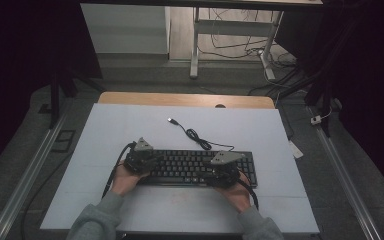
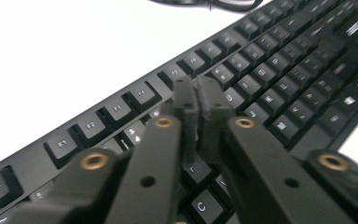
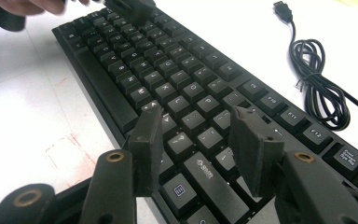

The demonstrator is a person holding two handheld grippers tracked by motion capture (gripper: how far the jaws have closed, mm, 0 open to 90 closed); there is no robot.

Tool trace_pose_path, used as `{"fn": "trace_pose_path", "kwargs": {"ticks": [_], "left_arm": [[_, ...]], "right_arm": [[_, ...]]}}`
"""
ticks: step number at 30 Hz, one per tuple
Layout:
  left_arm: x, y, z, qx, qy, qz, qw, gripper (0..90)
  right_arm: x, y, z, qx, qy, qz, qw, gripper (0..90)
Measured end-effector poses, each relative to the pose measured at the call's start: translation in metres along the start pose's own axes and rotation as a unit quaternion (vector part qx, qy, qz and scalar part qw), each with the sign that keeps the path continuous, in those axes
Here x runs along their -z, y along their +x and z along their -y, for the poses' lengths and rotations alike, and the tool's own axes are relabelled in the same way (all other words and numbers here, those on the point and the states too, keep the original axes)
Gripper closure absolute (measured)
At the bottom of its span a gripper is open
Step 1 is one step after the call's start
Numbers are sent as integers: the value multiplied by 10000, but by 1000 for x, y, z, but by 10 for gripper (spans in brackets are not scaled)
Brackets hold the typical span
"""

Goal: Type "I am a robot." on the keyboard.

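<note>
The left gripper [image 2: 196, 88], jaws nearly together, is pressing toward the keyboard [image 1: 190, 165] keys while the right gripper [image 3: 196, 126], jaws apart, is hovering; typing appears barely begun.

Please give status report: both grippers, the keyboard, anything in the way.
Left gripper nearly shut, nothing gripped, over keyboard left end. Right gripper open, empty, over right end. Keyboard flat on table. Cable coiled behind, not blocking.
</note>
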State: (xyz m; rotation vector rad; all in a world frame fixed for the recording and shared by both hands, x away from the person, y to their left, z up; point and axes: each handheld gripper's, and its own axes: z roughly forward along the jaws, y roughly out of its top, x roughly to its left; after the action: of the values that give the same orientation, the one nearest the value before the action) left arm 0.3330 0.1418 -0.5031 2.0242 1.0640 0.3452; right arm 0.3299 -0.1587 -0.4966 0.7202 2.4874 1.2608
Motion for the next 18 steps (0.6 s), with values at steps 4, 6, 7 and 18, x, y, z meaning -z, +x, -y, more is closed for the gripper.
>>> {"fn": "trace_pose_path", "kwargs": {"ticks": [4, 6, 7, 18], "left_arm": [[10, 3, 0, 118, -136, -25, 9998, 635], [14, 4, 1, 131, -104, -35, 9999, 565], [16, 5, 1, 140, -82, -51, 9999, 540], [33, -1, 9, 6, -80, -134, 9999, 432]], "right_arm": [[0, 0, 0, -2, -10, 2, 10000, 545], [1, 0, 0, 3, -12, 8, 10000, 544], [1, 0, 0, -2, -8, 10, 10000, 544], [1, -2, 1, -37, 5, 40, 10000, 536]]}}
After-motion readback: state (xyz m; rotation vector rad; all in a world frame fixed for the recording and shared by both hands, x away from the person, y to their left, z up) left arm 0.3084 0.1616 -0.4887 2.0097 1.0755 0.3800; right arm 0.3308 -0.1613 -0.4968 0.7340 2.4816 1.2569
